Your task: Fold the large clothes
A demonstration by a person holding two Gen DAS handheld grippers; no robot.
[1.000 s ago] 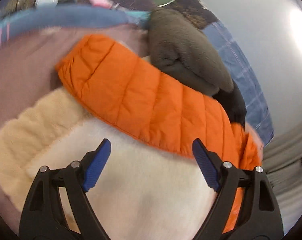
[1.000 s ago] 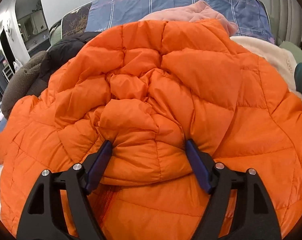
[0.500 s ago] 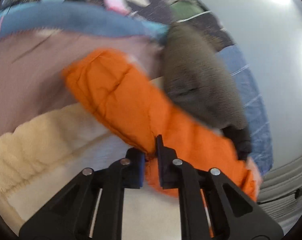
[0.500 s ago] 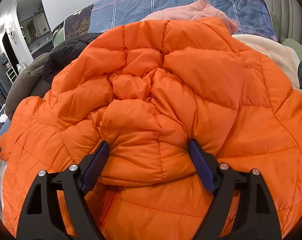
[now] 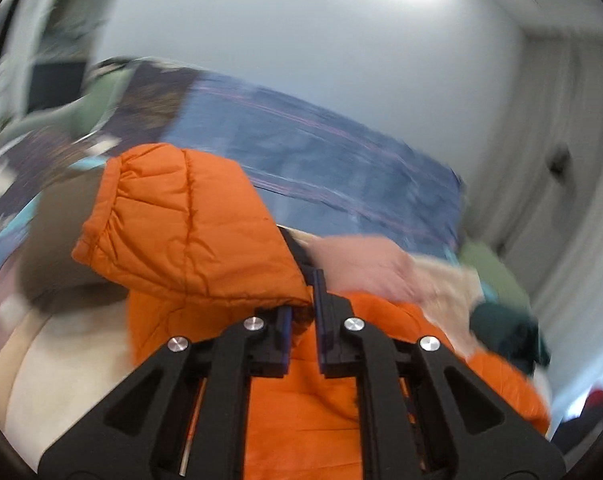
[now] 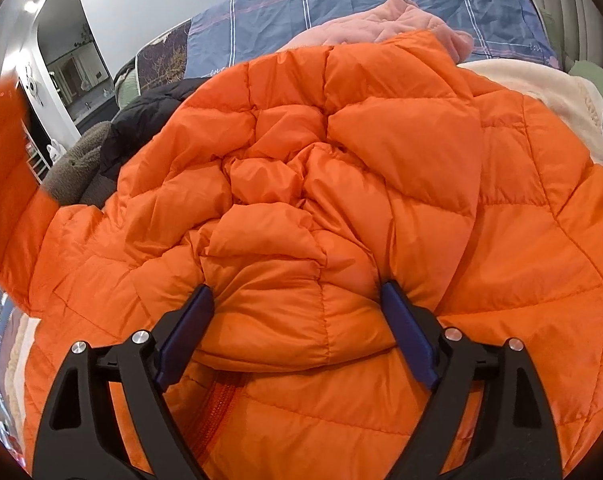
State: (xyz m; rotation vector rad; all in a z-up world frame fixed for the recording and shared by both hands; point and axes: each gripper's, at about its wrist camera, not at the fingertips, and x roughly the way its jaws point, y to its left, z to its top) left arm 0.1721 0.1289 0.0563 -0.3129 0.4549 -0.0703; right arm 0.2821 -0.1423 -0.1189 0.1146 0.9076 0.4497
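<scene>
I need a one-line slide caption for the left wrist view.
Left gripper shut on orange puffer jacket sleeve.

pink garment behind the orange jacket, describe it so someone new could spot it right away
Start at the blue plaid bedsheet across the back, then drop to the big orange puffer jacket in front of it. The pink garment peeks over the jacket's top edge; it is soft, matte and pale pink, unlike the shiny quilted orange or the cream fleece to its right.
</scene>
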